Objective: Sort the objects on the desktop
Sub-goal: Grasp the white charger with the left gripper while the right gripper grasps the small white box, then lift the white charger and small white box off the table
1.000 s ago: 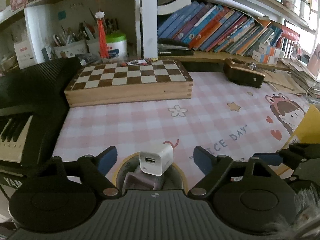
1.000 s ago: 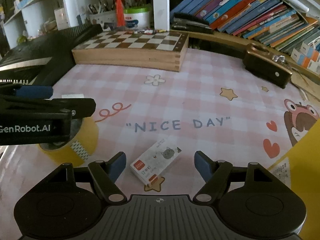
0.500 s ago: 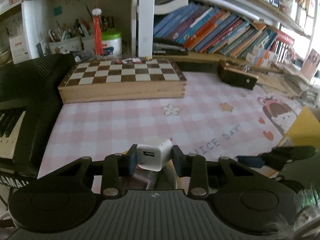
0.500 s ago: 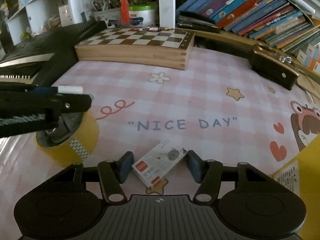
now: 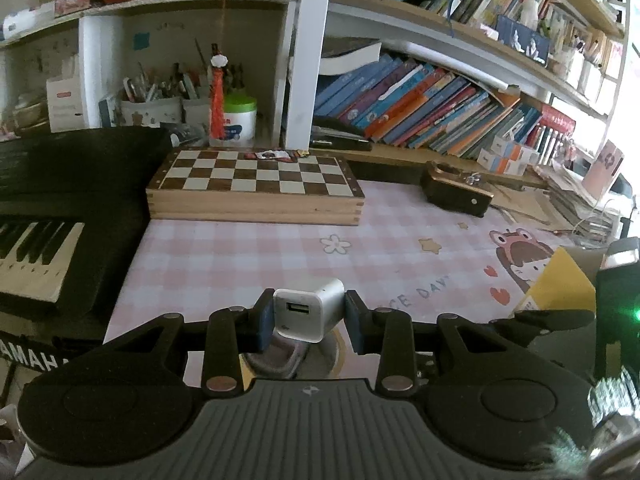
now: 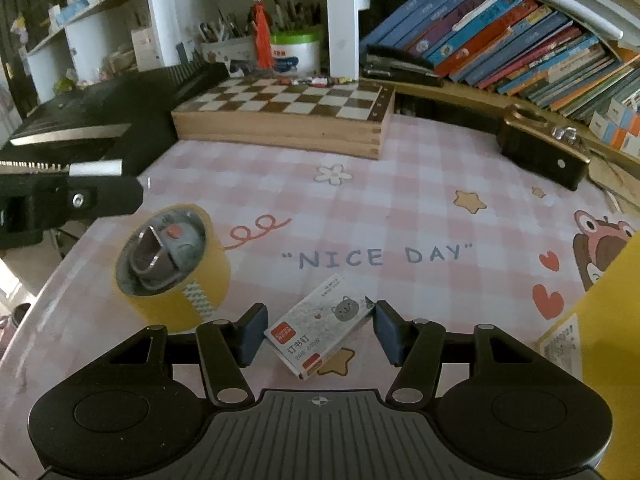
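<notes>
My left gripper (image 5: 308, 320) is shut on a small white USB charger cube (image 5: 308, 314), holding it just above a yellow tape roll (image 5: 334, 354) on the pink checked desk mat (image 5: 240, 256). In the right wrist view the tape roll (image 6: 188, 280) stands at the left with a grey object inside it, and the left gripper's fingers (image 6: 72, 196) hang over it. My right gripper (image 6: 318, 330) is shut on a white staple box (image 6: 320, 332) with a cat drawing, which lies diagonally between the pads, just above the mat.
A wooden chessboard box (image 5: 256, 188) stands at the back of the mat, a black keyboard (image 5: 40, 240) at the left and a dark brown case (image 5: 456, 192) at the back right. A yellow box (image 6: 600, 320) sits close on the right. Slanted books (image 5: 420, 108) and pen pots (image 5: 152, 100) fill the shelf.
The left jaws closed on the charger cube and lifted it off the tape roll. The right jaws closed in on the staple box.
</notes>
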A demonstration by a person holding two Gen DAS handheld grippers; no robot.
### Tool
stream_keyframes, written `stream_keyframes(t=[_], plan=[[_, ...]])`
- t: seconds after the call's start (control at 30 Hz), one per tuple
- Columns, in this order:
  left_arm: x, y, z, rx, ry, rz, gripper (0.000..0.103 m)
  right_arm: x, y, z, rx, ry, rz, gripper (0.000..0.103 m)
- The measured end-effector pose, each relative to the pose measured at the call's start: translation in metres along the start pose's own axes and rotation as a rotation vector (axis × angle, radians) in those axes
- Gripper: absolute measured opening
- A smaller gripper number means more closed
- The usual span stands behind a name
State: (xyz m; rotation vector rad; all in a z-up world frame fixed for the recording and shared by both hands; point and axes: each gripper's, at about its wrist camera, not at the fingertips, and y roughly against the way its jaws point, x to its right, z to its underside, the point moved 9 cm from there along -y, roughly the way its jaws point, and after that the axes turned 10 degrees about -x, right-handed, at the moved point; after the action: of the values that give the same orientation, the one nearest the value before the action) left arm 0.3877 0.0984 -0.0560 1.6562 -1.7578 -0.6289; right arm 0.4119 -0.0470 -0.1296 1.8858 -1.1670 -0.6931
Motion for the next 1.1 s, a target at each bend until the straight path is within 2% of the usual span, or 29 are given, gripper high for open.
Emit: stream_keyframes(t=[0.3,0.73,1.1], plan=[[0.003,0.037,0.018,0.022,0.006,0.016,0.033,-0.003,0.044,0.009,0.065,-0.014,-0.012,0.058],[0.004,0.093,0.053,0.048,0.026,0.028,0.033,-0.010,0.108,0.042,0.108,-0.062,-0.036,0.058],[0.010,0.123,0.081,0.061,0.011,0.069,0.033,-0.035,0.127,0.081,0.084,-0.062,-0.042,0.058]])
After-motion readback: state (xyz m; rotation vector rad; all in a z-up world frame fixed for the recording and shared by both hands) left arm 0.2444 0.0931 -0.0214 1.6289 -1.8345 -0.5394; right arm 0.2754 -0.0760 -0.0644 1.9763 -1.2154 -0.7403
